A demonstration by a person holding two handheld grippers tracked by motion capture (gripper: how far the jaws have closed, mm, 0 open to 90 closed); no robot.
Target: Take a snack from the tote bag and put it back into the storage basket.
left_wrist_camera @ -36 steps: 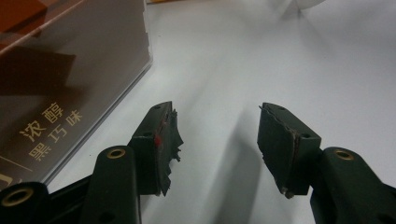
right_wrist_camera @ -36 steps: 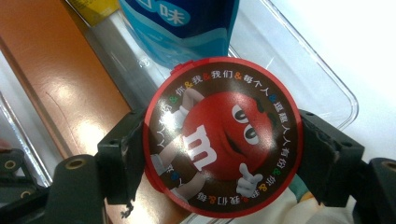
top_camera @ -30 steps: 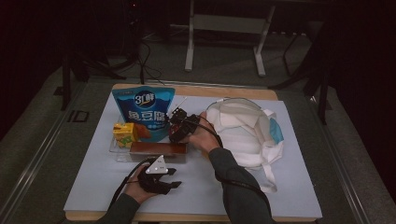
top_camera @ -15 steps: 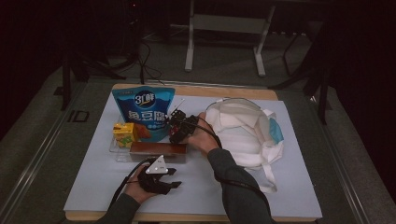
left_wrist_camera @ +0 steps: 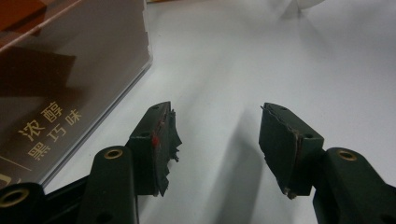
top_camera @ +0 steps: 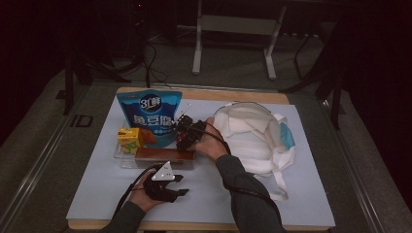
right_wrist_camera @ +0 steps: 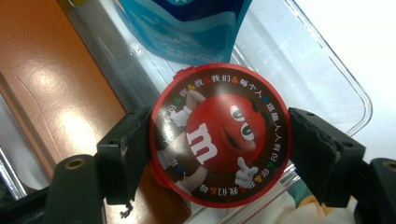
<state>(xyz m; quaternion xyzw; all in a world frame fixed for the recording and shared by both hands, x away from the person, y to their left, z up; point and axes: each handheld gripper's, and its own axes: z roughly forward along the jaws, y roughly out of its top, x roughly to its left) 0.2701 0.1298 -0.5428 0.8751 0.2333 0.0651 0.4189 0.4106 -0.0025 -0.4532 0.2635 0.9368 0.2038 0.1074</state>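
A clear plastic tray (top_camera: 121, 158) holds a brown chocolate box (top_camera: 163, 156), with a yellow drink carton (top_camera: 130, 140) at eleven o'clock, a blue standing pouch (top_camera: 150, 114) at twelve, and a white cloth bag (top_camera: 252, 138) at three.

A round red-rimmed candy tub (right_wrist_camera: 222, 135), its lid printed with a red cartoon character, was held upright, lid facing the camera, above a clear plastic tray (right_wrist_camera: 336, 79).
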